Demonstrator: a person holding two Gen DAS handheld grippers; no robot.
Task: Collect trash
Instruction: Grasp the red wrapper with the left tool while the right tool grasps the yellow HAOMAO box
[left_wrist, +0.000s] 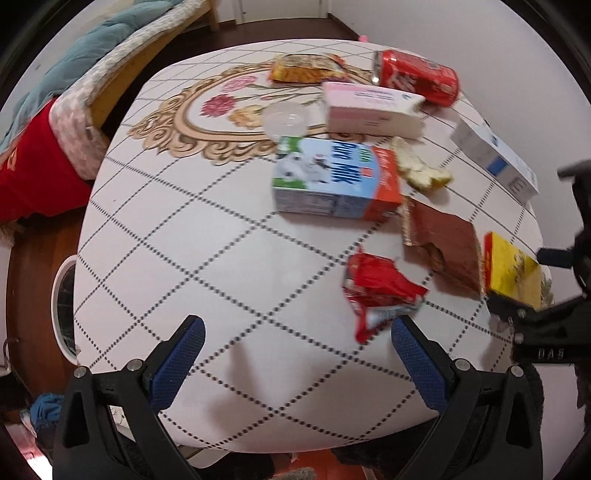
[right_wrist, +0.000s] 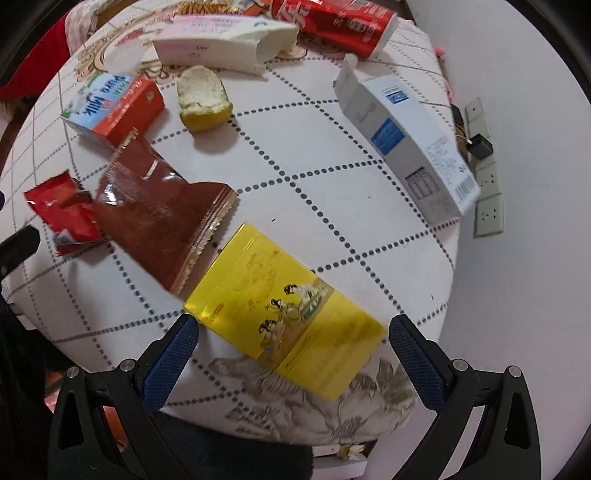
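Trash lies on a white checked table. In the left wrist view my left gripper is open and empty, with a crumpled red wrapper just past its right finger. Beyond lie a brown packet, a milk carton, a fruit peel, a pink box, a red can and a clear lid. In the right wrist view my right gripper is open, its fingers either side of a yellow box at the table's near edge. The brown packet and a grey-blue box lie beyond.
A bed with a teal blanket and red cloth stands left of the table. A white bin rim shows on the floor at left. A wall with sockets is right of the table. A snack bag lies at the far edge.
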